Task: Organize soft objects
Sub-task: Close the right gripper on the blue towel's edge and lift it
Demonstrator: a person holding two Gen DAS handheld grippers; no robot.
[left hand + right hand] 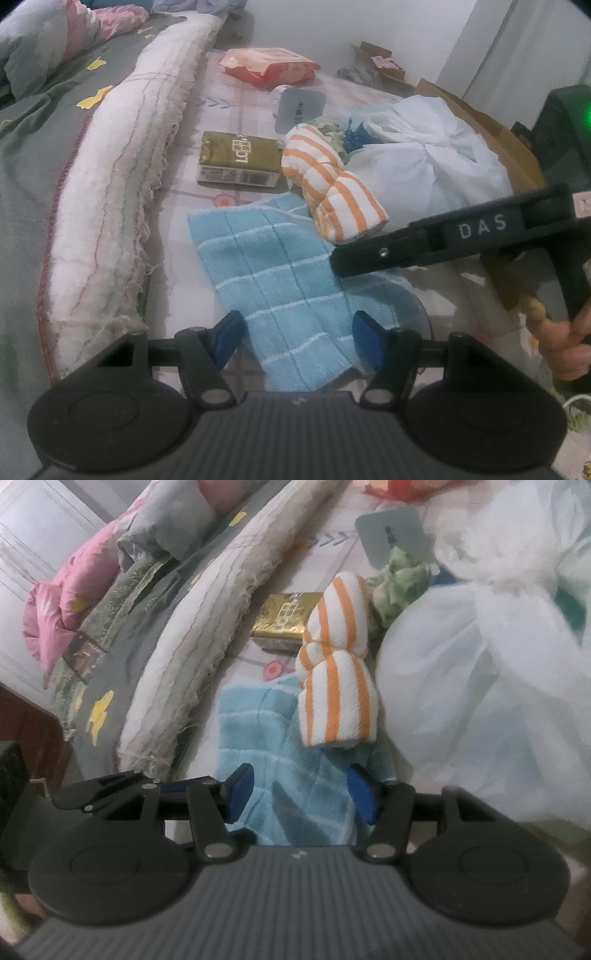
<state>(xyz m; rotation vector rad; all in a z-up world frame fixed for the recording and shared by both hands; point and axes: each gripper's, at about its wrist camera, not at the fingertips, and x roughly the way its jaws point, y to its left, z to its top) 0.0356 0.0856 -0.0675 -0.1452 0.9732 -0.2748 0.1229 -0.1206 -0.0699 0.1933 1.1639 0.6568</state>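
At the far left lay the bed (33, 155) with its grey cover, and along its edge ran a long roll of frayed white quilt (122, 177). Just right of that, on the floral sheet (229, 110), sat an olive-gold packet (238, 162), with a red snack bag (269, 66) farther back.

The blue checked towel (280, 280) lay flat and slightly rumpled in the middle, directly in front of the left tongs (301, 338), whose blue pads stood apart above the cloth without pressing it. The towel looked light, limp and easy to bunch; it would likely sag and unfold if lifted by one corner, so pinching a gathered fold near an edge, or taking two corners at once, seemed the safer hold.

Touching the towel's far right corner rested the orange-striped cloth (328, 192), rolled and knotted into a plump bundle. It looked soft but firm enough to be gripped across its narrow waist.

Farther right rose a crinkled white plastic bag (436, 158), probably slippery and noisy to handle. The right tongs (299, 794) hovered over the blue towel's near end with the pads parted and nothing clamped between them, and a hand (569, 347) held their grip at the right edge.
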